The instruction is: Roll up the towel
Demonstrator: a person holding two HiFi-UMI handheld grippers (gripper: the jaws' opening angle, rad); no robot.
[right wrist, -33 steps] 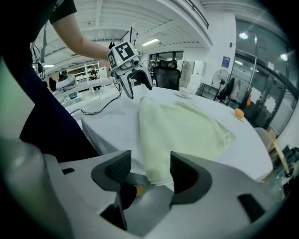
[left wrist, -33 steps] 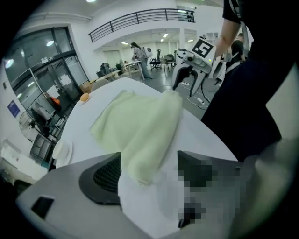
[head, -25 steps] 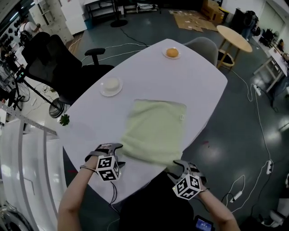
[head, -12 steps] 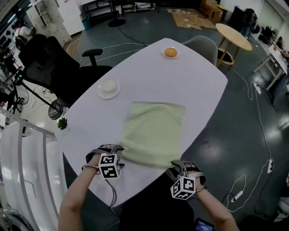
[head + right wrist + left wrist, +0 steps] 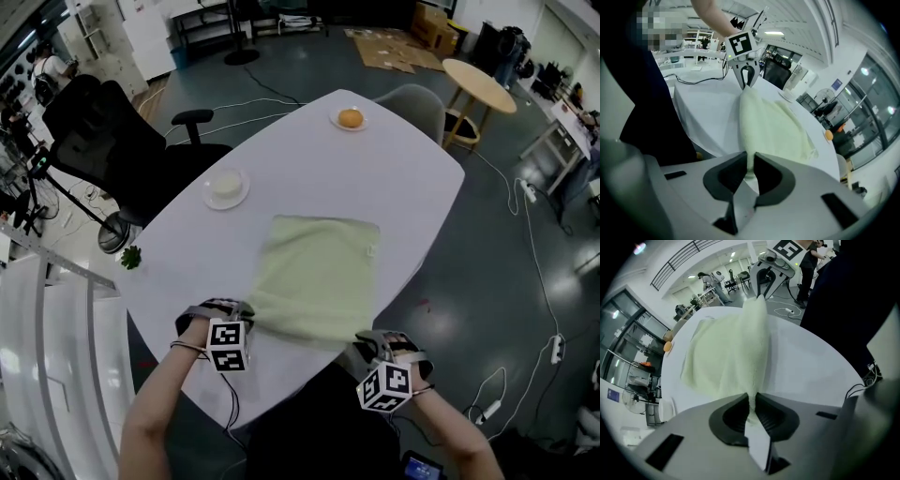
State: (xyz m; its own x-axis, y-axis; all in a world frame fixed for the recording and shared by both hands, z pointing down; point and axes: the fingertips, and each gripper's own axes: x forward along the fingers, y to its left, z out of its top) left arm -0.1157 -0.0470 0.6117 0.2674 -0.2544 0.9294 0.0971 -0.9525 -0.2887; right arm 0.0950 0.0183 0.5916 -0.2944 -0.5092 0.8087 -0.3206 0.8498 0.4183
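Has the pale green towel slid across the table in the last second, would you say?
No; the pale green towel keeps its gap to the small white plate. Left gripper and right gripper have just closed on its near edge.

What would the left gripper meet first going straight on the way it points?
The left gripper has just closed on the towel corner; straight on, it would probably meet the table right beneath.

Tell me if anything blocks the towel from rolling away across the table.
Nothing visible does. The left gripper and right gripper have just been closing their jaws on the towel's near corners. The nearer plate sits left of its far corner, the farther plate well beyond its far edge, both apart from it.
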